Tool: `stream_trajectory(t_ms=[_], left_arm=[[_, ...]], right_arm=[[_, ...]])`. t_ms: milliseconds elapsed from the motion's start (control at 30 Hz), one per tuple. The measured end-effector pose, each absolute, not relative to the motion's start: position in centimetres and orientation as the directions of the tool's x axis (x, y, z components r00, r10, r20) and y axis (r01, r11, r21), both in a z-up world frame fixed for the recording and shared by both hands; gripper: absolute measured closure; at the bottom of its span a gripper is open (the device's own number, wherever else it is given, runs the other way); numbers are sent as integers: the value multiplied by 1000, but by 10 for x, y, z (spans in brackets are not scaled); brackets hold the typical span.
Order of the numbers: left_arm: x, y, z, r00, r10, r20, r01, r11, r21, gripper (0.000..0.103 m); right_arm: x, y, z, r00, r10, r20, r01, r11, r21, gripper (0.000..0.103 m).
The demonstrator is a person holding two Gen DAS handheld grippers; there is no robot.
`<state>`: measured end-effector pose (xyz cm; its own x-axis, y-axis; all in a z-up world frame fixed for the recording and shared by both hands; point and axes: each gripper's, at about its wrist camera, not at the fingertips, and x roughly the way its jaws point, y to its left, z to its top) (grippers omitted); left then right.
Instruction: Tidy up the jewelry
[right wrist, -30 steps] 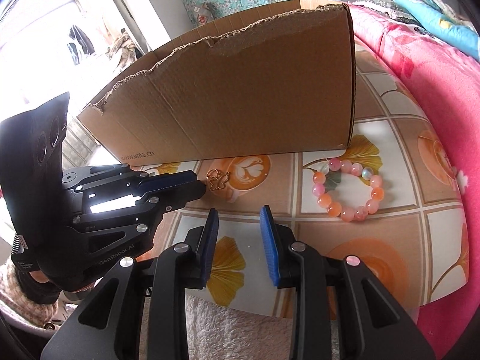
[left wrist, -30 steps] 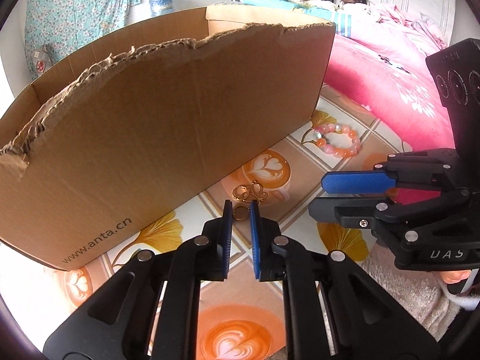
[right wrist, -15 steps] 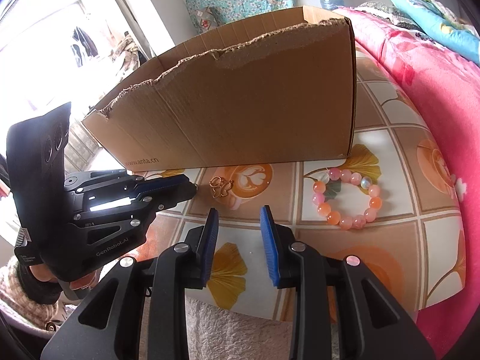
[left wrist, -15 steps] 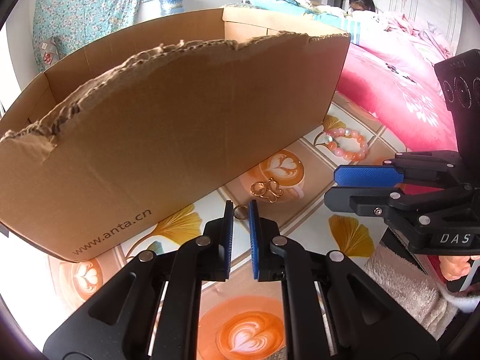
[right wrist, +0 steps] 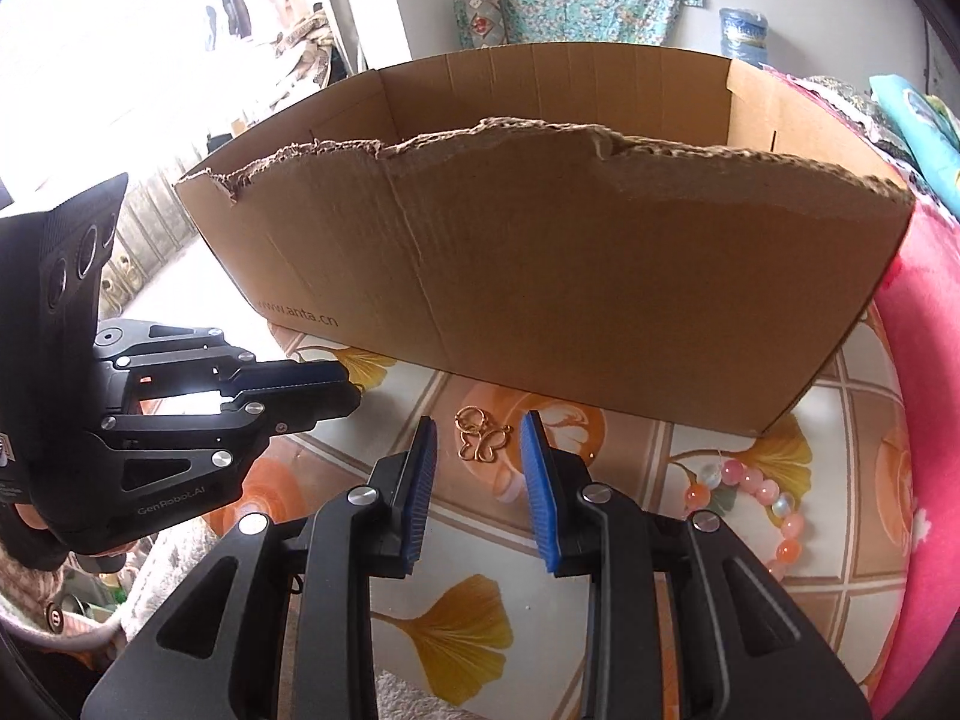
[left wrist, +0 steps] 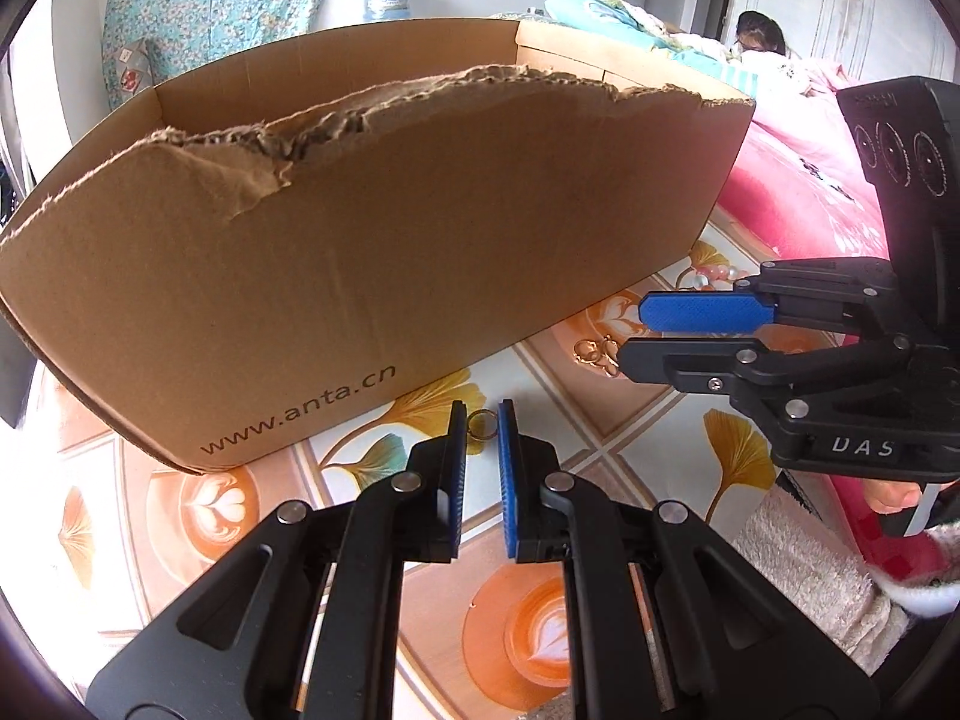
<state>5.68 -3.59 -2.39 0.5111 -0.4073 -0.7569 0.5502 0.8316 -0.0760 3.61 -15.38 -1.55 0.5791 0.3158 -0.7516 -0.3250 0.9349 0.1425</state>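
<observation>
left gripper [left wrist: 482,427] fingers clamped on gold ring [left wrist: 482,423] | right gripper [right wrist: 478,443] fingers apart, straddling butterfly charm [right wrist: 482,443] on bench [right wrist: 630,546] | charm light, thin, slippery: pinch wings | cardboard box [right wrist: 570,288] behind

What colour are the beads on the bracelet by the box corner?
Pink and orange with a few pale whitish beads; the bracelet shows best in the right wrist view.

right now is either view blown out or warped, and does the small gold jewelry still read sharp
Right wrist view: upper left is blown out white by window light; the cardboard box bows from fisheye; the gold butterfly charm is sharp. Left wrist view: evenly lit, the box rim curves strongly; the gold ring between the left gripper pads is clear.
</observation>
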Motion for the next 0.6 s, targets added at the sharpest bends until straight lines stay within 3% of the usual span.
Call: stream_trajectory(t_ms=[433,600], left_arm=[[61,-35,-26,507,-426,-750,558,825,-91,94],[60,-35,-26,508,-426,-749,559,824,-89,94]], right_arm=[[50,-135,-19,526,284,-802,-447,894,23,74],[52,-128,-16,504,289,-814,-459,888,31,85]])
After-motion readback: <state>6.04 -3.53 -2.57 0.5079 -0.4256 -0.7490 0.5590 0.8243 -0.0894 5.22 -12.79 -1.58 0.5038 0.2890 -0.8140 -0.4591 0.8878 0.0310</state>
